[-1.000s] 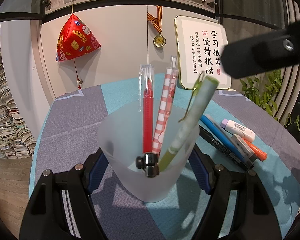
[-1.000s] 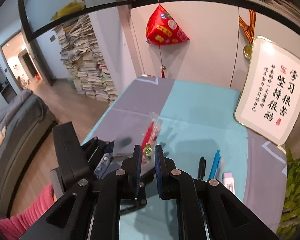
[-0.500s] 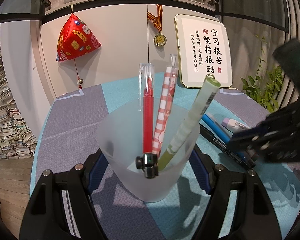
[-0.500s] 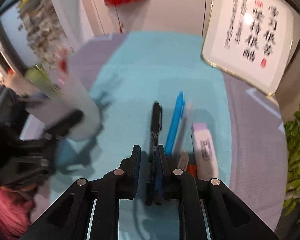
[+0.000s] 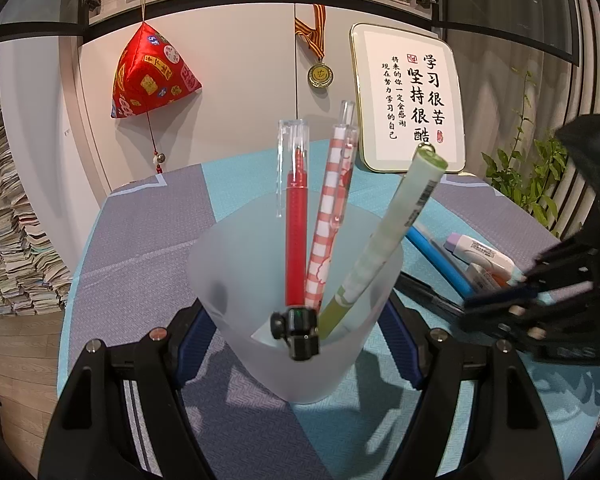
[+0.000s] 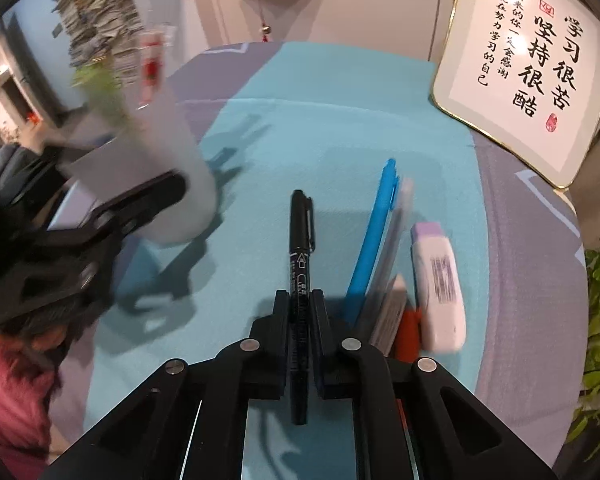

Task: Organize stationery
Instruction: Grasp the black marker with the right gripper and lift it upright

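My left gripper [image 5: 300, 344] is shut on a frosted plastic cup [image 5: 296, 304], which stands on the table. In the cup are a red pen [image 5: 296, 236], a red-checked pen [image 5: 328, 220] and a green pen [image 5: 388, 236]. My right gripper [image 6: 300, 300] is low over the table, its jaws close on either side of a black marker [image 6: 300, 240] that lies on the turquoise mat. I cannot tell whether the pads press it. The cup also shows blurred in the right wrist view [image 6: 156, 176], to the left.
Right of the marker lie a blue pen [image 6: 376, 232], a grey pen [image 6: 392, 304], an orange marker [image 6: 408, 332] and a white-purple correction tape [image 6: 440, 288]. A framed calligraphy board [image 6: 532, 68] leans at the back. Book stacks [image 5: 12, 248] stand left, a plant [image 5: 532, 176] right.
My right gripper has swung from above the cup to the right and down, and now straddles the black marker. The cup and my left gripper have stayed put.
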